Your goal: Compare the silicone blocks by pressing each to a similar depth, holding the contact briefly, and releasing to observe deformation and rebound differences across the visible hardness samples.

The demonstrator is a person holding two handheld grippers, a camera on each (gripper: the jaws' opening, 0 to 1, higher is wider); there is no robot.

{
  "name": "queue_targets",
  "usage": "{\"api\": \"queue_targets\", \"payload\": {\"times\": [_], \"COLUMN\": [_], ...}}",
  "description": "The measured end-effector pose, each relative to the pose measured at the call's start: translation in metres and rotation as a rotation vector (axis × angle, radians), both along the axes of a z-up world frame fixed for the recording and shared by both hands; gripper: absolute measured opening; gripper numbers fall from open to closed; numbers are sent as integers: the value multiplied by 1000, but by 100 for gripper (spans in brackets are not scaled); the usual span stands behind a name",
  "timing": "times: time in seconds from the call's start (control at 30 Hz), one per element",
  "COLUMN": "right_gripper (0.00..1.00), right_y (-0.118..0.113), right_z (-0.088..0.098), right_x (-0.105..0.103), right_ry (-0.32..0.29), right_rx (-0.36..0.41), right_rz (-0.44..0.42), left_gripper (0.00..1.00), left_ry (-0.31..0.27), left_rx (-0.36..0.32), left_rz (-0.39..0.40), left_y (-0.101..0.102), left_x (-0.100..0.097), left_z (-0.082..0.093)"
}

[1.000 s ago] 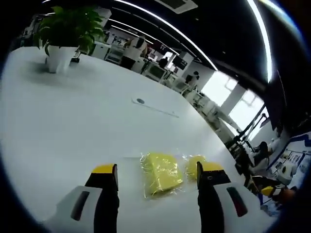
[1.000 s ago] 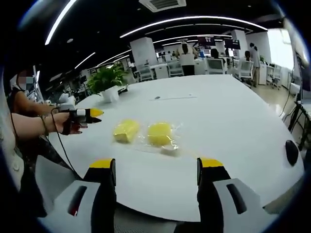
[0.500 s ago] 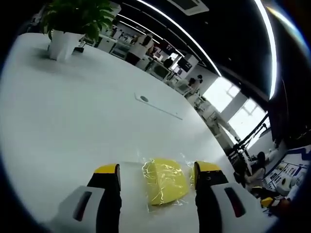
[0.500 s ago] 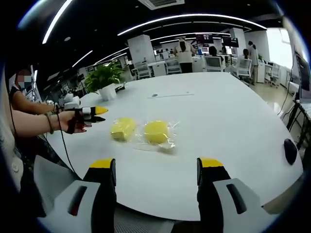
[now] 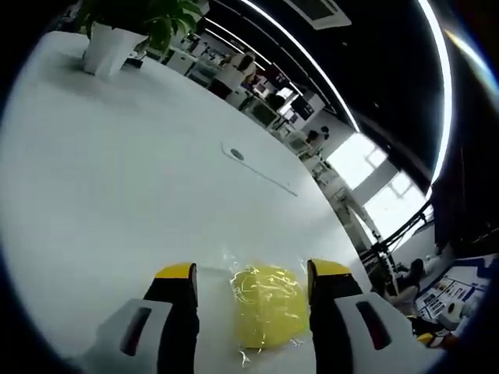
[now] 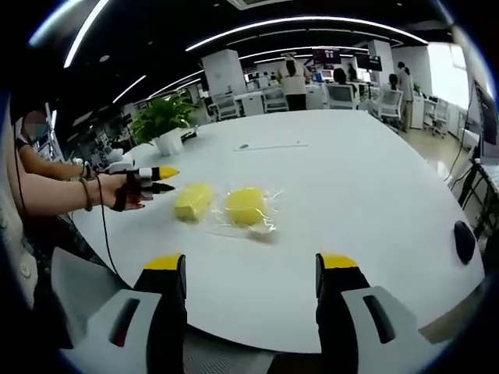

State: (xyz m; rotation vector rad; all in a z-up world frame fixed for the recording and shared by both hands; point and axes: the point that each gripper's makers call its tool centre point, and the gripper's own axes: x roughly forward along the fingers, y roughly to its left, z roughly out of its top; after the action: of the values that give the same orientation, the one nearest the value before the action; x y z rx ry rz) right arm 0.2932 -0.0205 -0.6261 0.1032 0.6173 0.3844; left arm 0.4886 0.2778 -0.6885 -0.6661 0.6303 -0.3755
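Item: my left gripper (image 5: pixel 251 274), jaws spread wide, yellow-tipped, standing either side of the nearer silicone block (image 5: pixel 267 305), a yellow piece in crinkled clear wrap lying flat on the white table (image 5: pixel 117 171); whether either tip touches the wrap I cannot tell. Item: my right gripper (image 6: pixel 251 266), jaws likewise spread and holding nothing, poised near the table's edge and well back from the samples. Item: two yellow blocks in the right gripper view, a squarish one (image 6: pixel 192 200) and a rounder one (image 6: pixel 245 205), side by side near the middle of the table, each under clear film, the rounder one's film spreading out toward my right gripper. Item: my left hand (image 6: pixel 129 192) in the right gripper view, reaching in from the side with a cable trailing off it, the gripper's yellow tips (image 6: pixel 167 172) pointing at the squarish block and just beside it. Item: potted plant (image 6: pixel 161 125) in a white pot, far side of the table. Item: thin white strip with a dark dot (image 5: pixel 253 163), lying out on the table beyond the blocks. Item: dark rounded object (image 6: pixel 463 241) at the table's far right edge.
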Motion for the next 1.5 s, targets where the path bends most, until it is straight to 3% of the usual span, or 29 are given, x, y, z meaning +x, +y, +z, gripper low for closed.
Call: {"api": "queue_targets", "payload": {"times": [0.47, 0.9, 1.13, 1.5], "right_gripper": [63, 63, 63, 62], "right_y": [-3, -2, -3, -2], "right_z": [-8, -10, -12, -14], "right_x": [2, 1, 2, 2], "right_ry": [28, 37, 43, 50], "right_rx": [-7, -16, -23, -27], "right_rz": [-12, -10, -10, -9], "left_gripper": [47, 20, 20, 2], "left_ry": [36, 74, 93, 79], "left_rx": [-22, -75, -105, -136], "left_rz": [10, -3, 7, 21], "left_y": [-3, -13, -16, -14], "left_x": [14, 13, 16, 19], "left_z": [-18, -26, -29, -27]}}
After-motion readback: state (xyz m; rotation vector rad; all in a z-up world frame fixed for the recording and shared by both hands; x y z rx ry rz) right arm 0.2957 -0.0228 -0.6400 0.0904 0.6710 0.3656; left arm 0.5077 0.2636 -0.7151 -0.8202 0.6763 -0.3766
